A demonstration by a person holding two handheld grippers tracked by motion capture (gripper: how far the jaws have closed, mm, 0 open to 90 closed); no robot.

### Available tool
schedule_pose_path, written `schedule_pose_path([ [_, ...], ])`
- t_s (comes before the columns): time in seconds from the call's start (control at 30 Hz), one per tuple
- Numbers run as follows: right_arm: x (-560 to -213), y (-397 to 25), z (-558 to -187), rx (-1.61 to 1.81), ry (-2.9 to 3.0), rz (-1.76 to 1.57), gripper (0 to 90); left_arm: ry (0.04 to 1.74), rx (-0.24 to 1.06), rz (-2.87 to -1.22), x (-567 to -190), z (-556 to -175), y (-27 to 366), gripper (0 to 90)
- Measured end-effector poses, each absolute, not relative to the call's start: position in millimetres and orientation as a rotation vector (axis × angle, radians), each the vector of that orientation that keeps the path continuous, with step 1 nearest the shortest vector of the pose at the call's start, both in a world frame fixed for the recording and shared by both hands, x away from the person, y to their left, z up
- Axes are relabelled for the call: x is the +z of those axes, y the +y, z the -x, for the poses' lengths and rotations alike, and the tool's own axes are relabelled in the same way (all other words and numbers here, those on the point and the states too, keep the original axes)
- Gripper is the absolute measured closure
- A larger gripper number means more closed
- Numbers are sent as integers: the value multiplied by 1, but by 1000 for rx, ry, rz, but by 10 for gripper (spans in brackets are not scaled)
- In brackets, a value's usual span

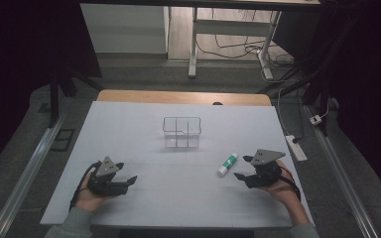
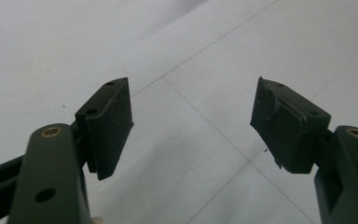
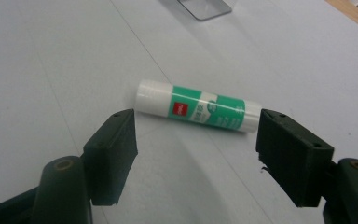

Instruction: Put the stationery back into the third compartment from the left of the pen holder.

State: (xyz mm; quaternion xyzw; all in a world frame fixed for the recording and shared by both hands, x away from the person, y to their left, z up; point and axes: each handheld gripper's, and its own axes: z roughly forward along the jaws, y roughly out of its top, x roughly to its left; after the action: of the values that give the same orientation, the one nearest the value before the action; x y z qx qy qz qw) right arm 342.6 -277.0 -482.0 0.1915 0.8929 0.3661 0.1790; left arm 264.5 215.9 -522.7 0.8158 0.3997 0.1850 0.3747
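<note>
White table cover (image 1: 178, 193) carries a glue stick (image 3: 198, 107) lying just beyond the right gripper (image 3: 196, 154), whose jaws are spread wide and empty.

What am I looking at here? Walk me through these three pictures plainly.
A person sits at a white table holding a two-jaw tool in each hand: the left gripper and the right gripper. The high view looks down from above. The other two come from cameras riding on each gripper, looking along its black jaws. On the table lie a green and white glue stick, just ahead of the right gripper, and a clear divided box farther back. Both grippers are open, holding nothing.
</note>
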Motion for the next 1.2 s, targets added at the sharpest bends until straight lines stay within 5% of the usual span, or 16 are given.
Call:
schedule_pose_path([
  [1.2,-469,-243,-375,862,2679,-211,291,1033,482,-2112,-525,-266,217,286],
])
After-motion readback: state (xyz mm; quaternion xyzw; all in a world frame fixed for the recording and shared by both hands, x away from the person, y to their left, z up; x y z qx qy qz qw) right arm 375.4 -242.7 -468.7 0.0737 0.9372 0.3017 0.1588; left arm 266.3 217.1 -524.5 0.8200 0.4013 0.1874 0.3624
